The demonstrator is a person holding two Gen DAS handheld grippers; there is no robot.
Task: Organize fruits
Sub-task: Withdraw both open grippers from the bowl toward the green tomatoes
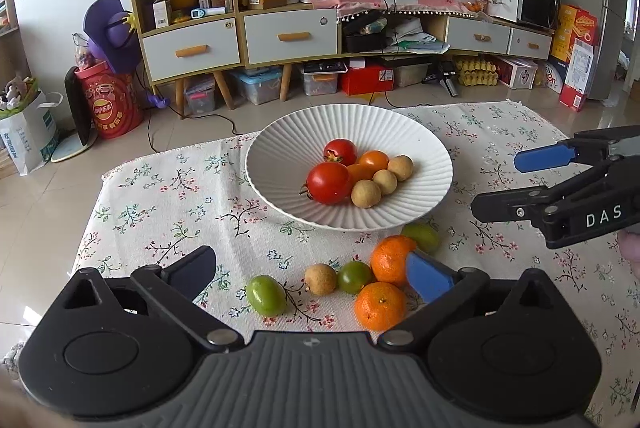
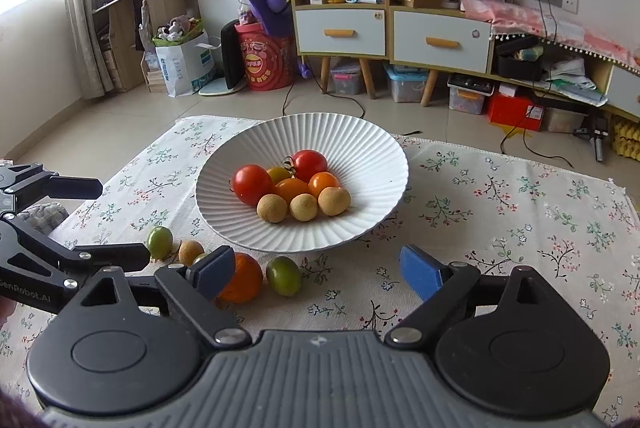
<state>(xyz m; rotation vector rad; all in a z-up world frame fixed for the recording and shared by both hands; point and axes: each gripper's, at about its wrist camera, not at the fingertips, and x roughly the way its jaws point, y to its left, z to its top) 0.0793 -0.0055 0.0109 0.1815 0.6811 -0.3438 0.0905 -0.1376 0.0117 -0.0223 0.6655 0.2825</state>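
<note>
A white ribbed bowl [image 1: 280, 148] [image 2: 360, 140] stands mid-table. It holds two red tomatoes [image 1: 329, 183], small orange tomatoes [image 1: 373, 161] and three longans [image 1: 365, 193]. In front of the bowl, loose on the cloth, lie two mandarins [image 1: 390, 260], three green tomatoes [image 1: 266, 295] and a longan [image 1: 320, 279]. My left gripper [image 1: 312, 260] hovers open over this loose group and touches none of it. My right gripper [image 2: 316, 256] is open near the bowl's front rim, with a mandarin [image 2: 244, 278] behind its left finger. Each gripper shows in the other's view [image 1: 500, 184] [image 2: 122, 222], both open and empty.
A floral tablecloth [image 1: 160, 196] covers the table; its far edge runs just behind the bowl. Bare cloth stretches to the right of the bowl [image 2: 500, 196]. Beyond are tiled floor and a low cabinet with drawers [image 1: 288, 36] along the wall.
</note>
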